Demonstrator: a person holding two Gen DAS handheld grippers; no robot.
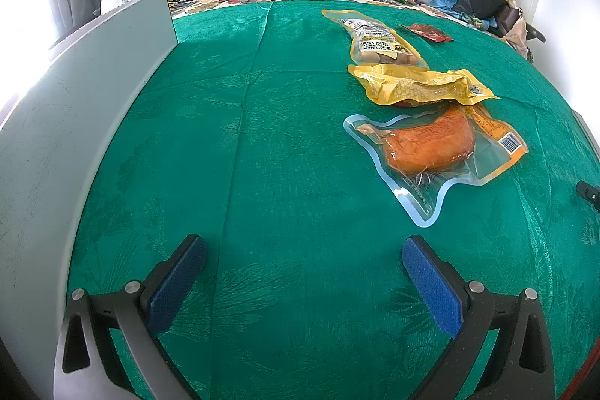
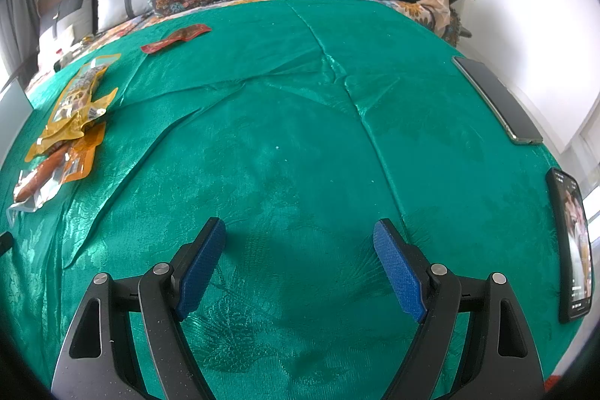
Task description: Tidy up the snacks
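progress: barely started, we reckon | snack packs [image 1: 420,89] loose on green cloth [image 1: 262,137] | gray box [image 1: 75,107] waiting | left gripper [image 1: 303,268], right gripper [image 2: 300,261] both spread, empty

Four snack packs [image 1: 431,145] lie at the right of the left view, on the cloth [image 1: 262,137]. A box [image 1: 75,107] stands at the left.
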